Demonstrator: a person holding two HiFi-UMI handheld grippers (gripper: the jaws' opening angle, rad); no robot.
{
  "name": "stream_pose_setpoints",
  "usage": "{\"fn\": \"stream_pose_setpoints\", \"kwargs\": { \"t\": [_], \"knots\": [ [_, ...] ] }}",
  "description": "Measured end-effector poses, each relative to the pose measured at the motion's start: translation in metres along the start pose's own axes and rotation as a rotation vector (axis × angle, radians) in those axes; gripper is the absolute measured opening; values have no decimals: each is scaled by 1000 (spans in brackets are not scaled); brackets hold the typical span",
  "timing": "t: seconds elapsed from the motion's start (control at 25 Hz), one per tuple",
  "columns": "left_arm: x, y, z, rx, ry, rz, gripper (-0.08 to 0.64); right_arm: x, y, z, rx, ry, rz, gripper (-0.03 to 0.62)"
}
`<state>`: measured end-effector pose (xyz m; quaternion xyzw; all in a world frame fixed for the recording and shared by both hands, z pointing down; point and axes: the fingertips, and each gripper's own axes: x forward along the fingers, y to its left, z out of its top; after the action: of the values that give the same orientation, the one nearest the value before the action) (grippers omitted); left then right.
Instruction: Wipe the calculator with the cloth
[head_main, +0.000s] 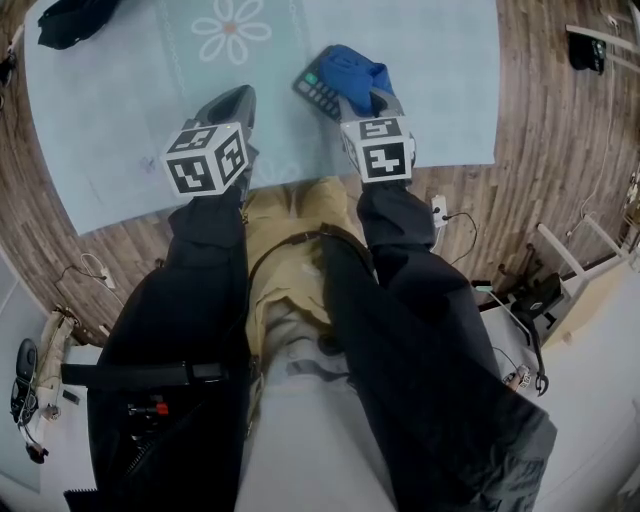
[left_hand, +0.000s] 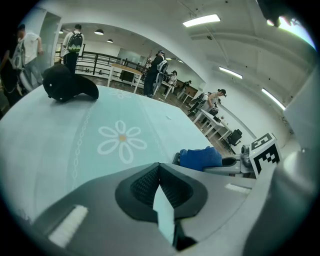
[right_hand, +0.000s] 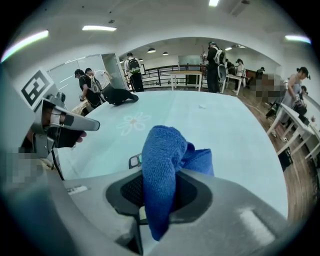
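Right gripper (right_hand: 159, 196) clamped on blue cloth (right_hand: 162, 150) at calculator (head_main: 316, 92), upper centre of table (head_main: 440, 80); left gripper (left_hand: 160, 189) shut, empty, alongside: unbraced calculator may slide under strokes.

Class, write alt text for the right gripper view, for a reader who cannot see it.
The right gripper has its jaws shut on a blue cloth, with a calculator corner showing just behind it. Beyond lies a pale blue mat with a daisy print.
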<state>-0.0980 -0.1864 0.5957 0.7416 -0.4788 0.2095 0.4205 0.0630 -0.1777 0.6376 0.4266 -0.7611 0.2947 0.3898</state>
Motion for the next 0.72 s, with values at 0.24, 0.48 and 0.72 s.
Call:
{"fn": "stream_pose_setpoints", "kwargs": {
  "t": [0.24, 0.48, 0.72],
  "knots": [
    [0, 0, -3, -12, 1, 0, -3, 5, 7, 1, 47, 1, 37, 97],
    [-2, 1, -3, -9, 2, 4, -3, 5, 16, 4, 86, -18, 71, 97],
    [0, 2, -4, -1, 5, 6, -3, 11, 37, 5, 88, -23, 129, 95]
  ]
}}
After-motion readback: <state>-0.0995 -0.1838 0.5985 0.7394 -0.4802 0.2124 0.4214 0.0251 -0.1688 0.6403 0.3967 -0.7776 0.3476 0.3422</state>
